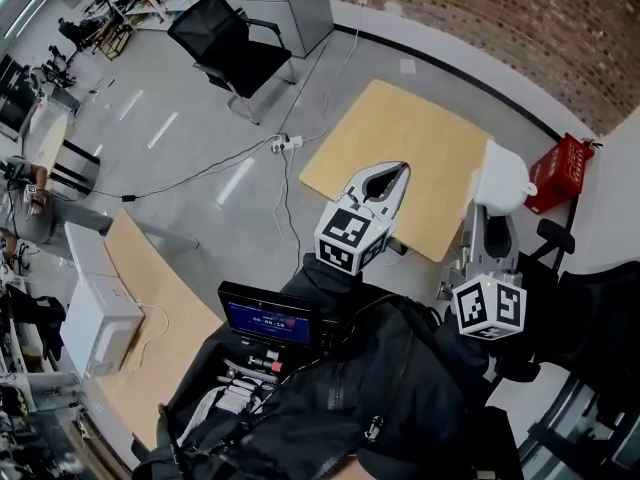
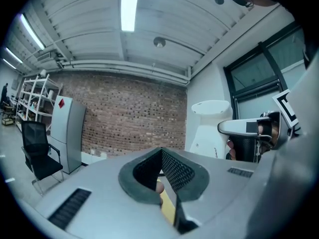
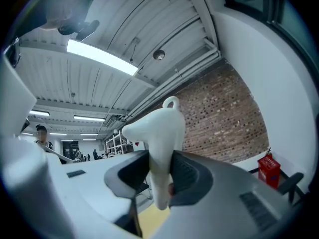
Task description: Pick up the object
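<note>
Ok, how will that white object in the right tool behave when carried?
The white object looks like rigid moulded plastic, probably light. Its smooth, tapered lower part is pinched in the right tool with its bulk sticking out, so it might slip or pivot.

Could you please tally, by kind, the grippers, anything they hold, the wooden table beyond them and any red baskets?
Grippers: 2, the left gripper and the right gripper
Held things: 1, a white object in the right gripper
Wooden table: 1
Red basket: 1
Total: 5
</note>
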A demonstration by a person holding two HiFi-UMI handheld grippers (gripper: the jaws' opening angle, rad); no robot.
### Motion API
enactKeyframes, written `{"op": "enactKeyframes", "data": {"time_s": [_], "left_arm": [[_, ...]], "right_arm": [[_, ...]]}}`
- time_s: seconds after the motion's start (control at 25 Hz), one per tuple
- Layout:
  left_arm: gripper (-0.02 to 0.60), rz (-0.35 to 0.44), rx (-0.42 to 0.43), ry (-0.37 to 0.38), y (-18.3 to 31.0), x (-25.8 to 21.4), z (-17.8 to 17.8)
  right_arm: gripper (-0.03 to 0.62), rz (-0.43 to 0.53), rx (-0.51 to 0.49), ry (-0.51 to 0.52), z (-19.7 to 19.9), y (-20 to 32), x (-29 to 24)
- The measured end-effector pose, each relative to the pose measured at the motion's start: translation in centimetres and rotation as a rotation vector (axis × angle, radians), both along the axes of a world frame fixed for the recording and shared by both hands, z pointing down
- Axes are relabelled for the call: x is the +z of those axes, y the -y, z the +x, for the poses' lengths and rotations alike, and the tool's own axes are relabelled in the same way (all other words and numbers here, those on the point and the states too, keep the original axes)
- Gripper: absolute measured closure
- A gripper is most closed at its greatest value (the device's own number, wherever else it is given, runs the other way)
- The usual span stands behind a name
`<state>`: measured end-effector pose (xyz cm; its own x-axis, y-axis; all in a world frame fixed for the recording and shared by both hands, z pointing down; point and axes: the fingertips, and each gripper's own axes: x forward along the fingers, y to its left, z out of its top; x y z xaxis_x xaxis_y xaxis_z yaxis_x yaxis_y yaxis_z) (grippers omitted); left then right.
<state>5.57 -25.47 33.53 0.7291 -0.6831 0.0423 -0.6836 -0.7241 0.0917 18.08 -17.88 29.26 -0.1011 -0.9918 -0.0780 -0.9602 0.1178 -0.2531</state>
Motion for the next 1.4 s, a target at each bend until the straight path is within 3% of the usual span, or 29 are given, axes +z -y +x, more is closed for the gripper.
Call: {"op": "enactKeyframes", "data": {"time_s": [0.44, 1.4], "left_arm": [[0.584, 0.023, -0.008, -0.014, -0.3, -1.3, 0.2], [0.584, 0.040, -0.007, 0.008, 1.1, -0.9, 0.1]], "right_arm": [[0.464, 0.029, -0.067, 0.060, -0.3, -0.2, -0.9], [0.464, -0.007, -0.051, 0.070, 0.0, 1.2, 0.4]]}}
